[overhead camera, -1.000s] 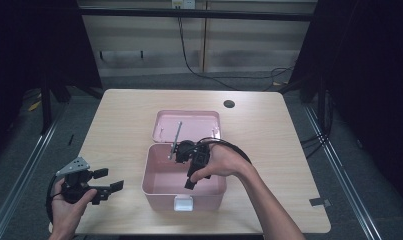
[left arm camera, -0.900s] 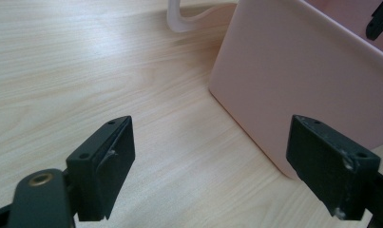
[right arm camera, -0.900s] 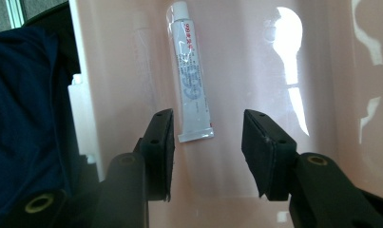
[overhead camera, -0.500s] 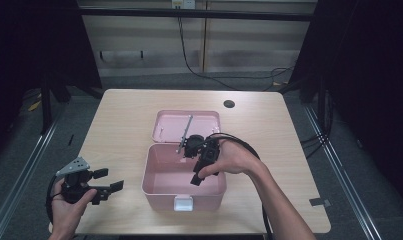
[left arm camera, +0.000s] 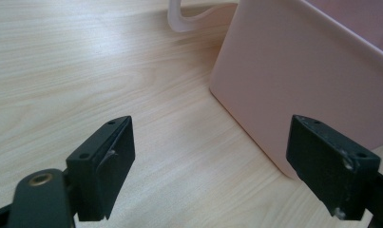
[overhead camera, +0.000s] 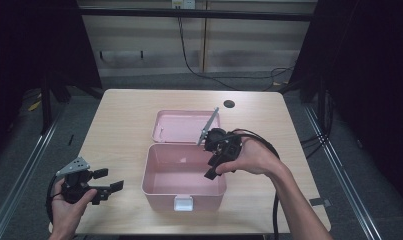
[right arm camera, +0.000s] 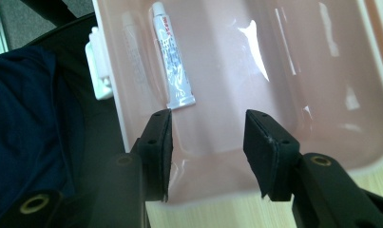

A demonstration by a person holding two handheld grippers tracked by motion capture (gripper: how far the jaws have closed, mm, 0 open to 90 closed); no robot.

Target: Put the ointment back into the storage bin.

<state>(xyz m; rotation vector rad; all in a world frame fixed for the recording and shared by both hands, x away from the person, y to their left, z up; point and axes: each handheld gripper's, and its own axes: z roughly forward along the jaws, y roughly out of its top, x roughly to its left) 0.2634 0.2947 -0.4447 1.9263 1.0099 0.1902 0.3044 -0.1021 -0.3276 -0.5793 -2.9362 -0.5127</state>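
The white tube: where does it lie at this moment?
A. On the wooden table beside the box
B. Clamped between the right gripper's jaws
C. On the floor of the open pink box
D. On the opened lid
C. In the right gripper view the white tube lies flat on the floor of the pink box, ahead of the right gripper, whose jaws stand apart with nothing between them.

Light wood-grain table, rounded corners, with 1 small dark round spot near the far edge. Sitting right on it is a pink box, open, its lid flat on the tabletop behind it, white latch facing the near edge.
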